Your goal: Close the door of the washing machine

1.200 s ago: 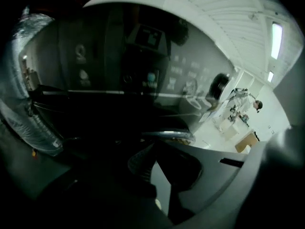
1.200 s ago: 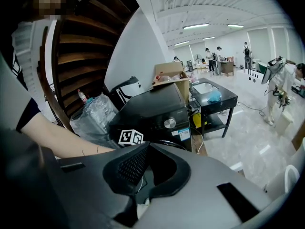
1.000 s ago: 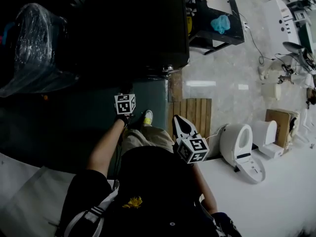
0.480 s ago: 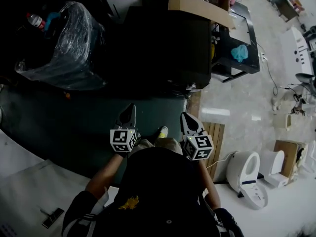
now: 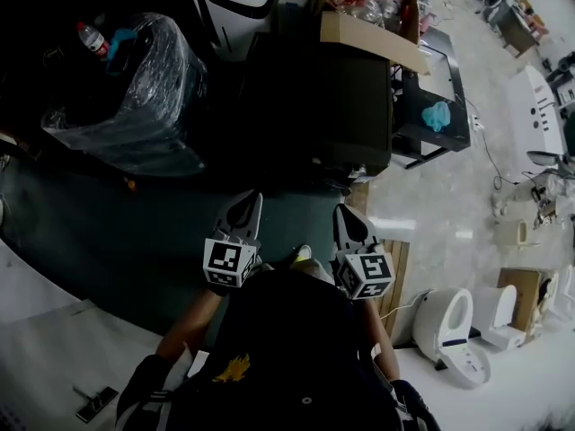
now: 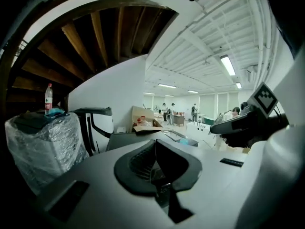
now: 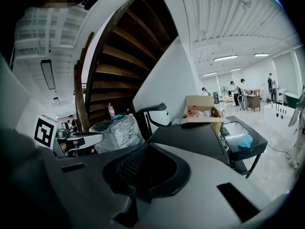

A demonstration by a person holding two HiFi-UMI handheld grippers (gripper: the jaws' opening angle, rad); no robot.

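Observation:
The washing machine [image 5: 314, 106] is a dark box seen from above in the head view; its door does not show. Its flat dark top also appears in the left gripper view [image 6: 128, 138] and the right gripper view [image 7: 190, 137]. My left gripper [image 5: 251, 197] points forward at the machine, short of its near edge, jaws shut and empty. My right gripper [image 5: 345, 212] is held beside it at the same height, also shut on nothing. In their own views the left gripper [image 6: 155, 146] and right gripper [image 7: 144, 149] show closed pads with nothing between them.
A plastic-wrapped bundle [image 5: 126, 88] with a bottle on top stands left of the machine. A cardboard box [image 5: 373, 30] rests on the machine's far side. A black cart [image 5: 436, 115] with a blue cloth, a wooden pallet [image 5: 395, 268] and toilets [image 5: 449, 326] lie to the right.
Both grippers have risen and swung forward to point at the machine, the left one more than the right. The head view now reaches further beyond the machine.

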